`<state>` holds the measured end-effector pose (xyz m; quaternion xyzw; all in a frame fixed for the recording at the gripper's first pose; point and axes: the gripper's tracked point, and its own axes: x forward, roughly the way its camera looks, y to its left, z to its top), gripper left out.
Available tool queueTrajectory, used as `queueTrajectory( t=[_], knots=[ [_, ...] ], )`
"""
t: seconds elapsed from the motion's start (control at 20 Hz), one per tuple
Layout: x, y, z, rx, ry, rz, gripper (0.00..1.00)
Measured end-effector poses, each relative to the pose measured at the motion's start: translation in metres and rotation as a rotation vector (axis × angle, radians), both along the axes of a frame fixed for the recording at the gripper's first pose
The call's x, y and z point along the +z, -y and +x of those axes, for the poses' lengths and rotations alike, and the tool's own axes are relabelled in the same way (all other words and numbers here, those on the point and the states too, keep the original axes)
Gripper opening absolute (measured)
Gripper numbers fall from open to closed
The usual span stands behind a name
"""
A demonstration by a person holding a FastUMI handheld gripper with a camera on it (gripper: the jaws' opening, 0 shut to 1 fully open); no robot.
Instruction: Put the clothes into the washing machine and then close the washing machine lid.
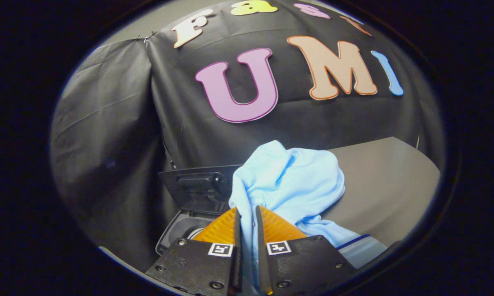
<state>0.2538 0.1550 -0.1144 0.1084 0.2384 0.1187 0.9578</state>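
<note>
The cloth (290,181), a light blue garment, is bunched and lifted, its bulk rising just ahead of the fingertips and spilling toward 2 o'clock from them; a trailing part with a dark stripe hangs back past the right finger at about 4 o'clock. A fold of it runs down into the narrow gap between the two fingers, so the gripper (247,213) is clenched on the cloth, both fingers pressing it.

At about 9 to 10 o'clock from the fingertips, lower and just beside the left finger, sits the washer (177,232), its round opening partly hidden by that finger. Its lid (199,187) stands raised behind the opening, at roughly 11 o'clock, touching or nearly touching the cloth's left edge; I cannot tell which. At 3 o'clock, beyond the cloth, is a grey table (386,185). The black booth wall (107,135) closes off everything behind.

My reading: the step in hand is carrying the cloth to the washer; loading is not yet done and the lid is open. The next move calls for shifting toward 9 o'clock until the bundle hangs over the opening, lowering it in, then letting go. The hanging tail could catch on the rim and should be tucked in before the lid is pushed down.
</note>
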Motion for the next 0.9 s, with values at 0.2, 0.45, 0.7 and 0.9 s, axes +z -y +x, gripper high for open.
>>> queueTrajectory(
  t=[0.2,0.45,0.7,0.9],
  knots=[
    [-0.015,-0.045,-0.001,0.054,-0.01,-0.042,0.16],
    [-0.05,-0.113,-0.017,0.177,-0.06,-0.082,0.15],
    [-0.101,-0.181,-0.035,0.302,-0.175,0.006,0.16],
    [-0.144,-0.197,-0.047,0.293,-0.272,0.037,0.16]
  ],
)
